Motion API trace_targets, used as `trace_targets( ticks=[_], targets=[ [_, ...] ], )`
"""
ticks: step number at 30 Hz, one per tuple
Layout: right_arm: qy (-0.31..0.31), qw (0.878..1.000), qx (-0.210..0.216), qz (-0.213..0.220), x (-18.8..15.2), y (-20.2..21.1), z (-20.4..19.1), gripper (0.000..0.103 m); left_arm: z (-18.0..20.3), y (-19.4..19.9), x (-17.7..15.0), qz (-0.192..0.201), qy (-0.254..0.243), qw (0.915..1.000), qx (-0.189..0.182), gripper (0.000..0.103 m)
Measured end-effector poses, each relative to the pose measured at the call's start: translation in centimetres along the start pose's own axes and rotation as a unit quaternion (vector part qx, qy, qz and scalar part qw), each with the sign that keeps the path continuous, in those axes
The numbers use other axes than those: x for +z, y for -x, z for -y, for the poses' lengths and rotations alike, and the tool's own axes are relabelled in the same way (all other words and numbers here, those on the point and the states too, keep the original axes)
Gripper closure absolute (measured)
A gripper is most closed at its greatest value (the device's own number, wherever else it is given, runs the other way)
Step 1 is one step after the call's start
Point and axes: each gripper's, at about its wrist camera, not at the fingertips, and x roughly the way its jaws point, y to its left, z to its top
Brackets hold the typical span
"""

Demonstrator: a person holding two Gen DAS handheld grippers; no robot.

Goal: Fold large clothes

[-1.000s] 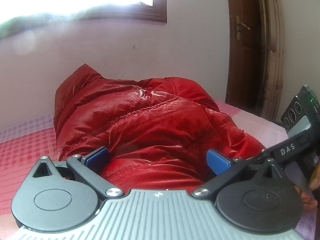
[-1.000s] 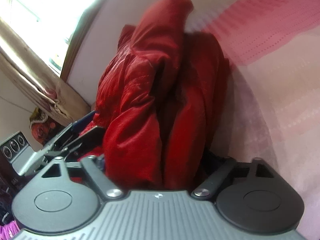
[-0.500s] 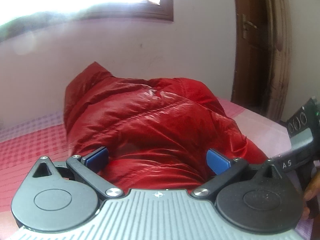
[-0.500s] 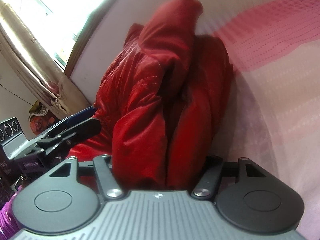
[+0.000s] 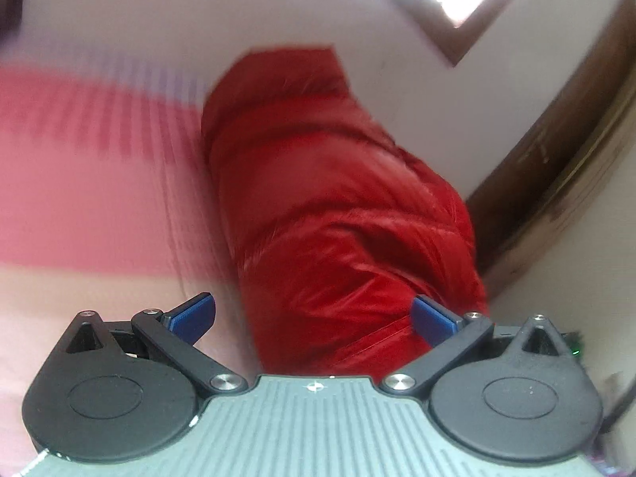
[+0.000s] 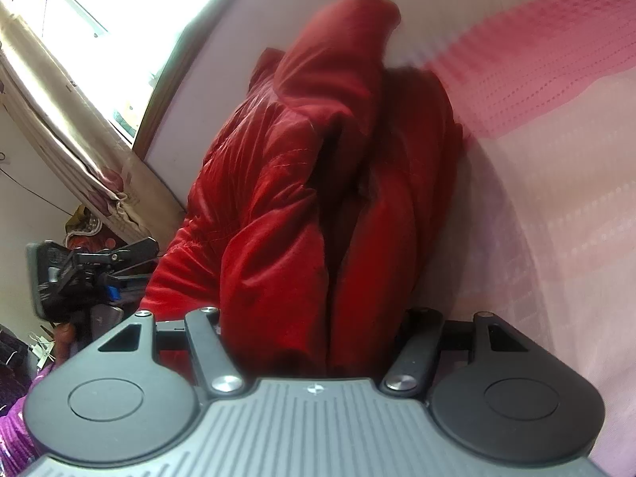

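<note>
A shiny red puffer jacket lies bunched in folds on a pink patterned bedsheet. My left gripper is open, its blue pads wide apart; the jacket's near end sits between them, nearer the right pad. In the right wrist view the jacket fills the middle, folded into thick layers. My right gripper has its arms closed in on the jacket's near edge; the fingertips are hidden in the fabric. The left gripper shows at the left of that view.
A white wall and a brown window frame stand behind the bed. A brown wooden door frame is at the right. A curtain hangs by the bright window. The pale pink sheet extends to the right.
The left gripper has rolled and swung, so its view is now tilted and blurred, with the jacket shifted toward its right pad. The right gripper's arms have drawn closer onto the jacket.
</note>
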Motion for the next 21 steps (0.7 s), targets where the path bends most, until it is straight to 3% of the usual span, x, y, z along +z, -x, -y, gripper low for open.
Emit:
trace_targets(
  ticks=[4,10,15,18,20,21],
  targets=[
    [0.000,1.000,0.001,-0.001,0.0,-0.1,0.1,0.039,-1.5,-2.3,0.3,-0.024,0.030,0.9976,-0.058,0.000],
    [0.001,1.000,0.000,-0.005,0.1,-0.1,0.1,0.039,-1.1,-6.3,2.4,-0.052,0.019,0.9963,-0.066,0.000],
    [-0.006,1.000,0.006,-0.018,0.7,-0.1,0.2,0.035,-1.9,-7.3,2.8,-0.064,0.015,0.9948,-0.078,0.000],
    [-0.033,0.999,0.023,-0.029,1.6,0.1,1.0,0.028,-2.1,-7.3,2.7,-0.065,0.017,0.9950,-0.074,0.000],
    [-0.064,0.997,0.036,-0.017,2.5,0.6,1.9,0.009,-2.0,-7.4,2.7,-0.064,0.013,0.9951,-0.074,0.000],
    [-0.075,0.996,0.039,-0.003,3.0,1.0,2.3,0.006,-1.9,-7.4,2.6,-0.065,0.012,0.9951,-0.074,0.000]
  ],
)
